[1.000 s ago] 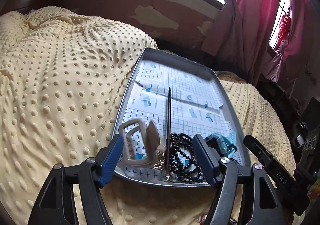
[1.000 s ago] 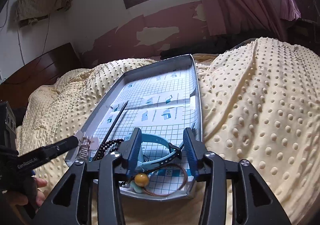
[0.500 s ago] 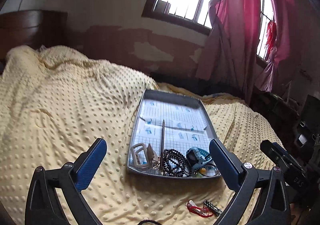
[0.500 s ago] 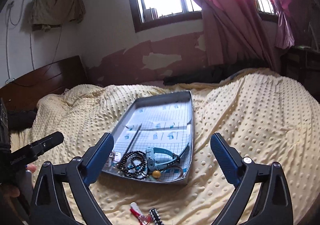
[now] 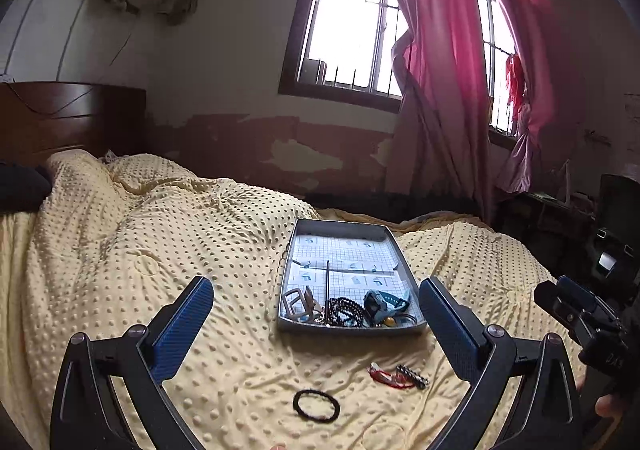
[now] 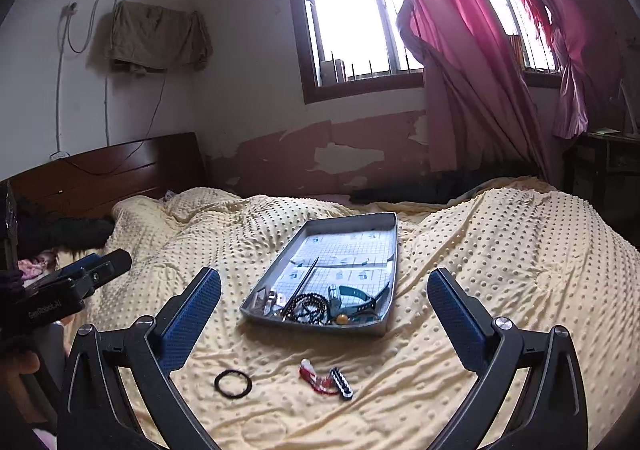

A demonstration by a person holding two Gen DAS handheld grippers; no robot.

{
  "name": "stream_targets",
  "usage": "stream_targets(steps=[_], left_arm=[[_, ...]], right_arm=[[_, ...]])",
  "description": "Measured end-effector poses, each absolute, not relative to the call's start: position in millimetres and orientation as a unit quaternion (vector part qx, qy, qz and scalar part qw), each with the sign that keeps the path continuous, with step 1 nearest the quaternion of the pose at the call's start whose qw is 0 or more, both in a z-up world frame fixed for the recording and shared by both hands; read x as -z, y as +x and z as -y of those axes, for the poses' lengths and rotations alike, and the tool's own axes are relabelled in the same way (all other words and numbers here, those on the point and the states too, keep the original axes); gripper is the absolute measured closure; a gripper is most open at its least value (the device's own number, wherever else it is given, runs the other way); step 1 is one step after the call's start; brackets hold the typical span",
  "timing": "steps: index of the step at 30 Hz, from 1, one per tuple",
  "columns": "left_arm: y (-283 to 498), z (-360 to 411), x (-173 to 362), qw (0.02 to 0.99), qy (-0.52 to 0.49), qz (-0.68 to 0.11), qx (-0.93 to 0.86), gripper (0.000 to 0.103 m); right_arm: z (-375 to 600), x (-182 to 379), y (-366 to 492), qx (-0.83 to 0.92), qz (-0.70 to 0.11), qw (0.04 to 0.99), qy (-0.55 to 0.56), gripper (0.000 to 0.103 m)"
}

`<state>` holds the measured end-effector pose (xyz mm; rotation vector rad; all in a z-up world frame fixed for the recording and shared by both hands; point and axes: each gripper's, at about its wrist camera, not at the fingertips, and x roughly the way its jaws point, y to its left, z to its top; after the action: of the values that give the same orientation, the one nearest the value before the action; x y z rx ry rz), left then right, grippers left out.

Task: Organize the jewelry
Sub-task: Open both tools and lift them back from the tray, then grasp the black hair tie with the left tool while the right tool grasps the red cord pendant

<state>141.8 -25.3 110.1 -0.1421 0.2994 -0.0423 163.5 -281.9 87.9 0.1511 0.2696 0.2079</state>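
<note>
1. Now we have both tools pulled well back from the tray; a second ago the left gripper sat right at its near end over the buckle and beads, and the right gripper over the blue watch.
2. Our jaws on both sides have spread from a narrow gap to wide apart, and nothing is held in either one.
3. We read that as one drop-off finished: the buckle, black beads, blue watch and thin dark stick all lie inside the tray, crowded at its near end.
4. Still outside on the yellow bedspread are a black ring, a red piece and a small dark beaded strip just beside it.
5. We judge these three to be what is left to collect.
6. The tray's near wall stands between them and the pile, so each must be lifted over it.
7. Room is generous: the far half of the tray is bare, and the bedspread around the loose pieces is open, though soft and rumpled.
</note>
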Motion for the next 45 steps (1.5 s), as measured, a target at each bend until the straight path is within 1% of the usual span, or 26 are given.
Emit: stream_targets(steps=[8,12,18,23,27,31,37,45], left_arm=[[90,36,-90,0.988,-0.048,-0.144,0.035,0.0],[75,40,-73,0.987,-0.031,-0.156,0.036,0.0],[66,34,-40,0.981,-0.033,-0.185,0.042,0.0],[72,21,-13,0.974,-0.049,-0.215,0.046,0.0],[83,12,7,0.965,-0.067,-0.244,0.065,0.0],[102,11,17,0.957,-0.066,-0.27,0.079,0.0],[132,16,24,0.95,-0.056,-0.294,0.091,0.0],[185,28,34,0.935,-0.034,-0.333,0.116,0.0]], right_arm=[[288,-62,96,-0.098,-0.127,0.985,0.066,0.001],[284,-49,77,-0.095,-0.148,0.983,0.044,0.001],[285,-30,66,-0.093,-0.196,0.976,0.033,0.001],[284,-13,76,-0.1,-0.251,0.962,0.03,0.001],[287,3,91,-0.109,-0.297,0.947,0.048,0.001],[290,18,107,-0.118,-0.328,0.936,0.057,0.001],[289,29,142,-0.118,-0.352,0.928,0.037,0.001],[289,36,194,-0.125,-0.355,0.925,0.047,0.002]])
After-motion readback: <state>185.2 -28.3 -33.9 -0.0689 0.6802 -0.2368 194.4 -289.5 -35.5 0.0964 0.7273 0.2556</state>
